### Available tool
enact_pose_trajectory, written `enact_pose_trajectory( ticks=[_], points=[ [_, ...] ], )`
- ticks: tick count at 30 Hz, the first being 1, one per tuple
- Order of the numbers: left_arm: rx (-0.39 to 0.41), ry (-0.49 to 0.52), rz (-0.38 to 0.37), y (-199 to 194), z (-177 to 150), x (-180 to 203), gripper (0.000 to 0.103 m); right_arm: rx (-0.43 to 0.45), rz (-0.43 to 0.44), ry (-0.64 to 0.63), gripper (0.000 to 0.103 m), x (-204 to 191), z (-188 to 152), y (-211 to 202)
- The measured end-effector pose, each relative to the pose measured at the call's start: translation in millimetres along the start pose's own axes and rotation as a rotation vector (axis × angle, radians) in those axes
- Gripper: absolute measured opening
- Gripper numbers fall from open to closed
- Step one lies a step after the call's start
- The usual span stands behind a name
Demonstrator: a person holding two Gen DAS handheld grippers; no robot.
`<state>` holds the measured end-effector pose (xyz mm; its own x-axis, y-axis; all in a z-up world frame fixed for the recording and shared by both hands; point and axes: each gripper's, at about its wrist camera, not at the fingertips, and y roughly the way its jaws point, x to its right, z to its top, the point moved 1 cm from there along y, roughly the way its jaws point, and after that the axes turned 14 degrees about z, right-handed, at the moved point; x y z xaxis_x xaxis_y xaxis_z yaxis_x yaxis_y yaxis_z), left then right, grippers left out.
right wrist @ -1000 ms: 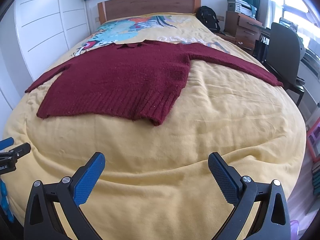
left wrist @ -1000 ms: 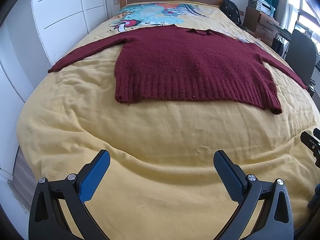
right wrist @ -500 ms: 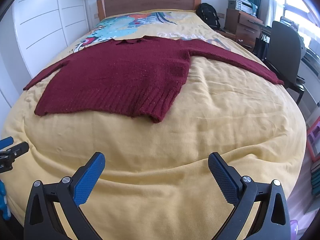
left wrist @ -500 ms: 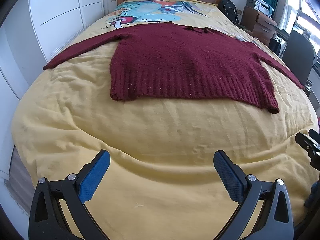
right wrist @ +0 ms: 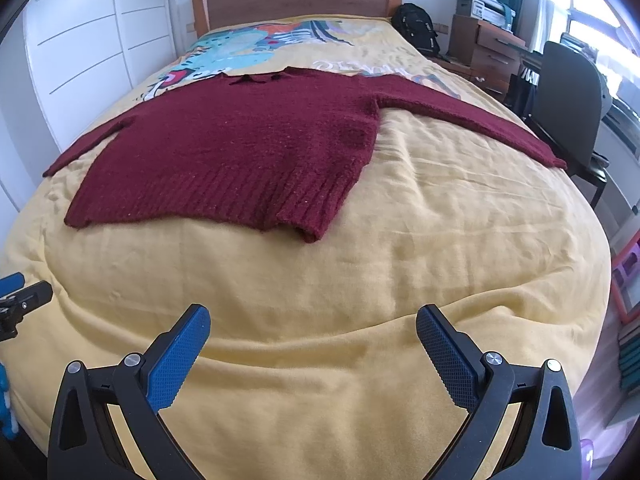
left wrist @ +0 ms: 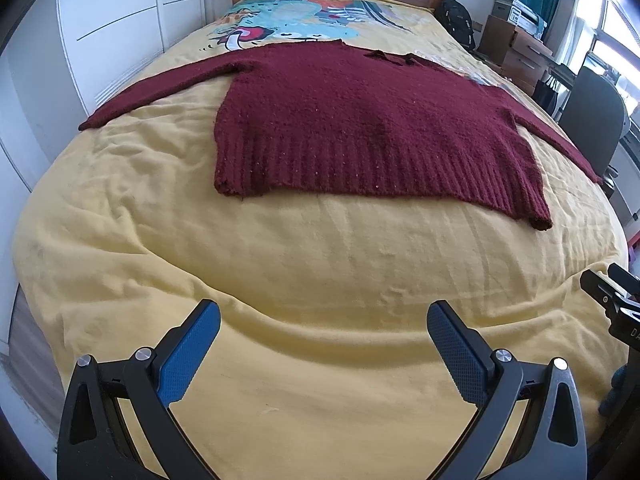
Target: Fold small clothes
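1. On the yellow bedspread (left wrist: 320,280), towards the middle of the bed, a maroon knit sweater (left wrist: 360,120) lies flat, face-down or face-up cannot be told; ribbed hem nearest the cameras, collar towards the wooden headboard (right wrist: 296,0); both sleeves spread outward to the bed's sides.
2. Left gripper (left wrist: 323,322): jaws spread wide, nothing between the blue pads; it hovers over bare bedspread, well short of the hem.
3. Right gripper (right wrist: 313,324): likewise wide open and empty, near the foot of the bed; its tip also shows at the edge of the left wrist view.
4. Judged step: the approach before the first fold; no fold is made yet.
5. To do it well: take a sleeve or a hem corner at its very edge, pinching both knit layers but not the bedspread beneath; the bedspread is soft and wrinkled, so a low pinch could snag it.
6. Thick knit will likely sag; lift both corners level and lay the fold down smoothly.
7. Office chair (right wrist: 568,96) stands beside the bed, clear of the work.
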<state>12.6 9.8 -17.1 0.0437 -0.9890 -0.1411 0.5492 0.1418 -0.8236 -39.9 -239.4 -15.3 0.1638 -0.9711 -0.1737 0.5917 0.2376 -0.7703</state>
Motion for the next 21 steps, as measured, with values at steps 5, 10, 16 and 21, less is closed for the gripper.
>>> enact_pose_trajectory(
  ticks=[5, 10, 16, 21],
  points=[
    [-0.007, 0.005, -0.005, -0.2, -0.4, 0.4, 0.102, 0.002, -0.005, -0.006, 0.103, -1.1, 0.4, -2.4],
    [-0.023, 0.003, -0.012, 1.5, 0.2, -2.0, 0.102, 0.002, -0.013, -0.017, 0.103, -4.0, 2.2, -3.7],
    [-0.032, -0.003, -0.008, 0.9, -0.1, -6.2, 0.102, 0.0, -0.011, -0.037, 0.103, -9.5, 6.6, -5.7],
    [-0.033, -0.005, 0.004, -0.3, 1.1, -8.4, 0.102, -0.007, -0.005, -0.029, 0.103, -9.3, 8.4, -4.4]
  ],
)
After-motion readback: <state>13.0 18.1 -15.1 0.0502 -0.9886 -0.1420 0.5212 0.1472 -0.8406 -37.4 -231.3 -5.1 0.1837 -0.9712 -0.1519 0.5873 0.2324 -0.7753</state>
